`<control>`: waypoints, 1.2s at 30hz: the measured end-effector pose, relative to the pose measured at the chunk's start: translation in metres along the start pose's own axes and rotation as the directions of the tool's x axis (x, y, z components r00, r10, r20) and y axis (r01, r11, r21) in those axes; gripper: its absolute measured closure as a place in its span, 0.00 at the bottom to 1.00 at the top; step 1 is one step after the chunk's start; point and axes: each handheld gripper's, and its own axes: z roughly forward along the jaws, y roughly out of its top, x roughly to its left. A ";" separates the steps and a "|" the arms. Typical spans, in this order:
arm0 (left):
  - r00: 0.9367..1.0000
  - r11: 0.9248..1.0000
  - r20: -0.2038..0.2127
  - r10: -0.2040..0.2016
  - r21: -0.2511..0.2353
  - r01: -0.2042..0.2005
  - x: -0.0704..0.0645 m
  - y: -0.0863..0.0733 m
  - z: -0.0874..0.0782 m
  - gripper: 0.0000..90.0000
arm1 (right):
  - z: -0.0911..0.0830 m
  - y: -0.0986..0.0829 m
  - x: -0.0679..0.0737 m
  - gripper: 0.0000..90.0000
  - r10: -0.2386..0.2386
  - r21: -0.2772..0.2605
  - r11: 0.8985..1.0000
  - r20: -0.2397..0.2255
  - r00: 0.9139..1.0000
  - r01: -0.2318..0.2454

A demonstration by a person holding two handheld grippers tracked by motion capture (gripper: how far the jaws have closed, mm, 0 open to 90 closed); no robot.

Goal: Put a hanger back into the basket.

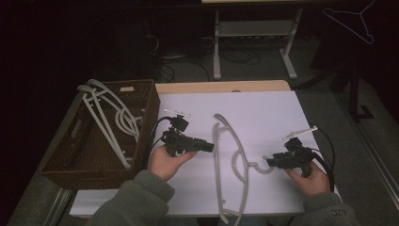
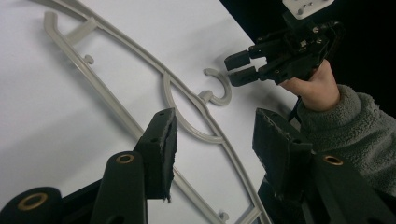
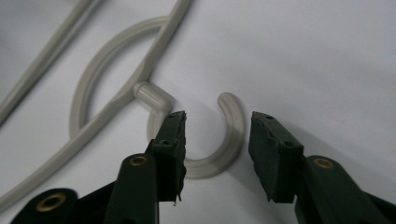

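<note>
High cam looks down over table (image 1: 263, 108); both gripper cams sit close, sharing hanger hook (image 2: 219, 86).

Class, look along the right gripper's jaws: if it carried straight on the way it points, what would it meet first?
Most likely the hook of the grey plastic hanger lying on the white table. The right gripper has open jaws either side of the hook's curve, one inside it, one outside. Whether they already touch is unclear.
</note>
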 end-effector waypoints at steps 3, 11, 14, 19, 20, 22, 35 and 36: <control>1.000 1.000 0.002 -0.012 0.009 0.012 0.001 -0.003 0.009 0.55 | 0.006 0.001 0.001 0.68 -0.017 0.023 1.000 0.017 1.000 0.017; 1.000 0.998 -0.002 -0.027 0.051 0.027 0.007 -0.013 0.033 0.55 | 0.014 0.001 0.002 0.78 -0.047 0.068 0.997 0.067 0.997 0.042; 0.999 0.997 0.004 -0.037 0.068 0.037 0.008 -0.017 0.046 0.55 | 0.014 0.002 0.004 0.80 -0.041 0.068 0.997 0.087 0.995 0.035; 0.999 0.994 0.013 -0.052 0.095 0.050 0.007 -0.021 0.073 0.55 | 0.015 0.002 0.008 0.84 -0.048 0.066 0.997 0.113 0.992 0.041; 0.999 0.993 0.017 -0.052 0.108 0.050 0.008 -0.021 0.076 0.55 | 0.016 0.003 0.008 0.85 -0.051 0.064 0.997 0.115 0.992 0.044; 0.998 0.990 0.014 -0.069 0.124 0.067 0.011 -0.023 0.086 0.55 | 0.016 0.003 0.008 0.85 -0.049 0.064 0.997 0.117 0.992 0.042; 0.991 0.981 -0.033 -0.133 0.136 0.136 0.021 -0.029 0.117 0.56 | 0.005 -0.001 0.003 0.86 -0.005 0.047 0.999 0.060 0.998 0.002; 0.989 0.980 -0.038 -0.144 0.130 0.148 0.020 -0.029 0.119 0.58 | 0.003 -0.001 0.001 0.83 0.004 0.039 0.999 0.056 0.998 -0.007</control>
